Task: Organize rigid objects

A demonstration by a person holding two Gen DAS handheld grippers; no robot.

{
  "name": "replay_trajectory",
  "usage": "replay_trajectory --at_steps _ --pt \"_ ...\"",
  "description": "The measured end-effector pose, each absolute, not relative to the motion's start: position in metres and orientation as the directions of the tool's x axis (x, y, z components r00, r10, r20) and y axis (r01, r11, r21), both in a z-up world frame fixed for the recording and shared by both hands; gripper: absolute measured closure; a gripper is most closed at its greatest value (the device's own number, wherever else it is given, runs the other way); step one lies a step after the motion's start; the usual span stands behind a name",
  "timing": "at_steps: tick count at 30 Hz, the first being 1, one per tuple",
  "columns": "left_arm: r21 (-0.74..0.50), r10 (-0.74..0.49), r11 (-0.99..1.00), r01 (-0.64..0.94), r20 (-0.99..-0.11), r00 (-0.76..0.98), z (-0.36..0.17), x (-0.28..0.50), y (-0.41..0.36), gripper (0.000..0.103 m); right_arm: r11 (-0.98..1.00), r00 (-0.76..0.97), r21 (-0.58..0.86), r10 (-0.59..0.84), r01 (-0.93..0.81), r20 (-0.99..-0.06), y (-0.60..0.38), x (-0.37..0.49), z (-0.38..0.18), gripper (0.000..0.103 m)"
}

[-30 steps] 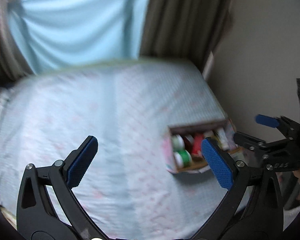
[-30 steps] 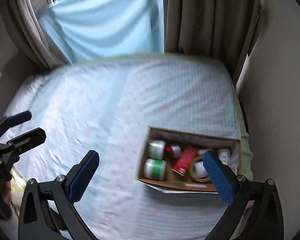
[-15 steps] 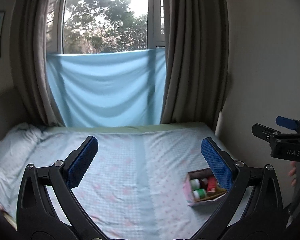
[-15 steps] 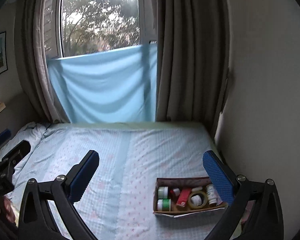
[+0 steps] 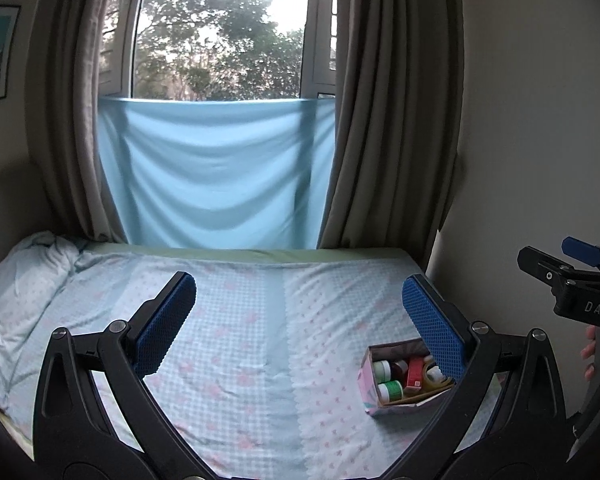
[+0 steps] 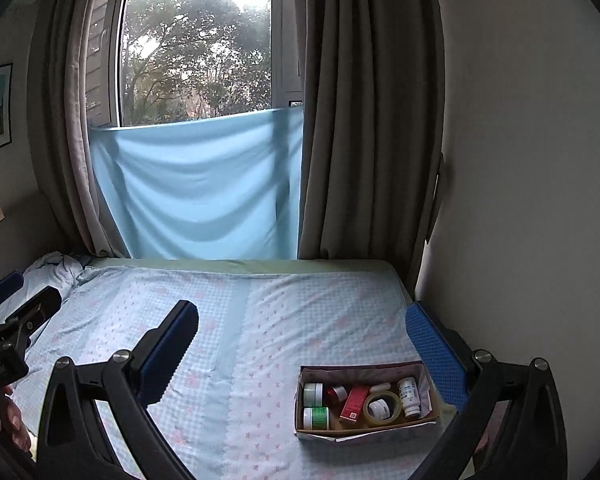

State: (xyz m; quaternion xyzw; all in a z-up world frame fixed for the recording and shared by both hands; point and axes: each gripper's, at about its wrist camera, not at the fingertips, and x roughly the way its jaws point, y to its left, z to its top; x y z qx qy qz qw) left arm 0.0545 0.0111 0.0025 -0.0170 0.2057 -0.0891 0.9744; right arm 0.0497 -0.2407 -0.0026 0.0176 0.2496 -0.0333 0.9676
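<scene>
Both grippers raised well above the bed (image 6: 260,320), jaws wide, nothing held. Left gripper (image 5: 300,320) aimed at mid-bed; right gripper (image 6: 300,344) aimed nearer the box (image 6: 364,430). Box sitting on the sheet near the bed's right edge, close to the wall (image 6: 520,200).

Inside the box: two green-and-white jars (image 6: 316,418) at the left end, a small red-capped one (image 6: 337,393) beside them, a red carton (image 6: 354,402) lying tilted in the middle, a tape roll (image 6: 382,407) with a small white jar inside its ring, a white bottle (image 6: 408,396) at the right end. All packed touching or nearly so.

Risks, as judged from here:

- Little room for wide jaws between neighbours; likely to nudge or pinch two things at once.
- Round jars and bottle prone to rolling or squirting out of a grip off centre.
- Tape roll likely to drag its nested jar along if lifted by the rim.
- Soft mattress: light box liable to tip or slide toward the edge under a downward push, spilling contents into the gap by the wall.
- Anything set down on the sheet liable to roll.
- Two grippers close together over one small box: collision possible.
</scene>
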Motion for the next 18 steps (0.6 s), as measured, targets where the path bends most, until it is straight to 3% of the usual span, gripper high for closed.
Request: replay_trajectory --at_steps 18 --pt "-0.049 -0.167 0.986 0.162 -0.408 0.897 0.001 0.052 0.001 0.000 0.997 0.881 0.044 -0.035 0.064 -0.471 -0.252 0.044 -0.001 0.000"
